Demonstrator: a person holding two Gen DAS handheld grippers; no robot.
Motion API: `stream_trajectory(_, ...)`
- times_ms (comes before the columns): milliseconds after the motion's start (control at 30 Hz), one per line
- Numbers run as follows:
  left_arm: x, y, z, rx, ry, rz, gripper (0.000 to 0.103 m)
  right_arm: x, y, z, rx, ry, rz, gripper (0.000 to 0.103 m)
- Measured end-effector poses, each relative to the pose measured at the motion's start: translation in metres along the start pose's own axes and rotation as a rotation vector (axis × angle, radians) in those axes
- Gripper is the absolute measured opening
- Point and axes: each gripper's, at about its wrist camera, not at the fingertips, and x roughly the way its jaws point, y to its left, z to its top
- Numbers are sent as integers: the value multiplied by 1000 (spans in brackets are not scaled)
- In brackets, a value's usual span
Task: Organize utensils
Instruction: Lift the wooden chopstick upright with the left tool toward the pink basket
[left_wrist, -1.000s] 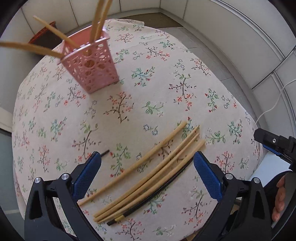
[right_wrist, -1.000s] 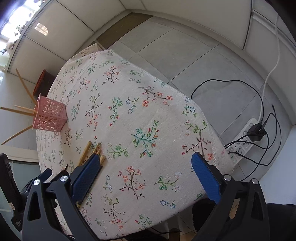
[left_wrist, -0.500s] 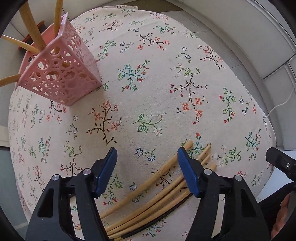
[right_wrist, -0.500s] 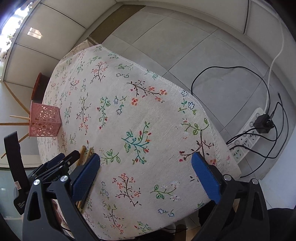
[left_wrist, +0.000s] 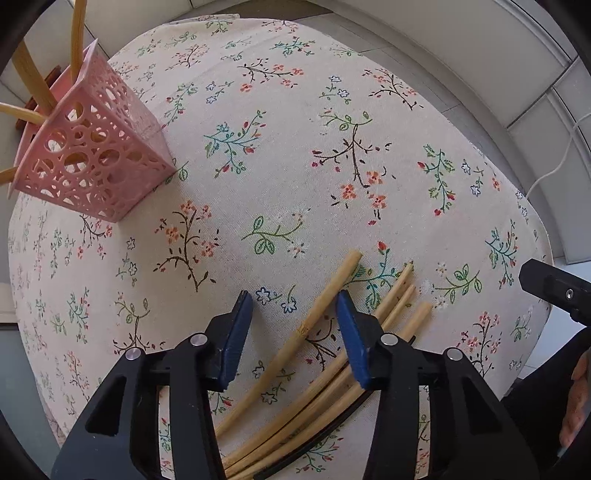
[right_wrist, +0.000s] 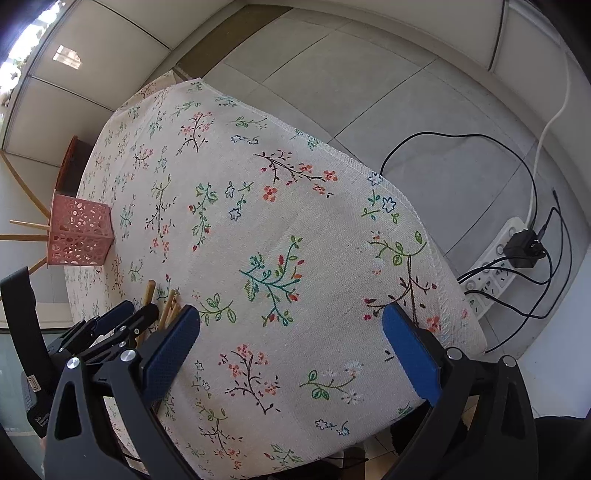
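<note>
Several bamboo chopsticks (left_wrist: 373, 332) lie in a loose bundle on the floral tablecloth (left_wrist: 295, 147), with a black one (left_wrist: 306, 448) along their near edge. My left gripper (left_wrist: 293, 314) is low over them, jaws partly closed and straddling the leftmost chopstick (left_wrist: 325, 295) without touching it. A pink perforated holder (left_wrist: 92, 158) at the far left has several chopsticks in it; it also shows in the right wrist view (right_wrist: 79, 236). My right gripper (right_wrist: 291, 343) is open and empty above the table's right part. The left gripper (right_wrist: 110, 325) shows there over the chopstick ends (right_wrist: 166, 306).
The table edge (right_wrist: 424, 221) drops to a tiled floor on the right, where a power strip (right_wrist: 495, 266) and cables lie. A red-brown object (right_wrist: 68, 162) stands beyond the table's far left. The right gripper's body (left_wrist: 554, 288) enters the left wrist view at right.
My left gripper has come down and forward over the chopstick bundle, and its jaws have narrowed around the leftmost chopstick. The right gripper has stayed open, shifting only slightly.
</note>
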Motion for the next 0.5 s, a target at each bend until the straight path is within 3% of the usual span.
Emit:
stream_trajectory(100, -1, 3, 0, -2, -29, 9, 33, 3, 6, -2, -17, -8, -23, 96)
stream_trajectory(167, -4, 7, 0, -4, -60, 9, 13, 5, 13, -2, -33, -6, -36, 96)
stream_trajectory(333, -22, 19, -21, -9, -180, 26, 10, 15, 42, 0, -40, 15, -7, 96)
stream_trajectory(500, -74, 37, -64, -46, -321, 52, 7, 28, 72, -7, -25, 46, 20, 92)
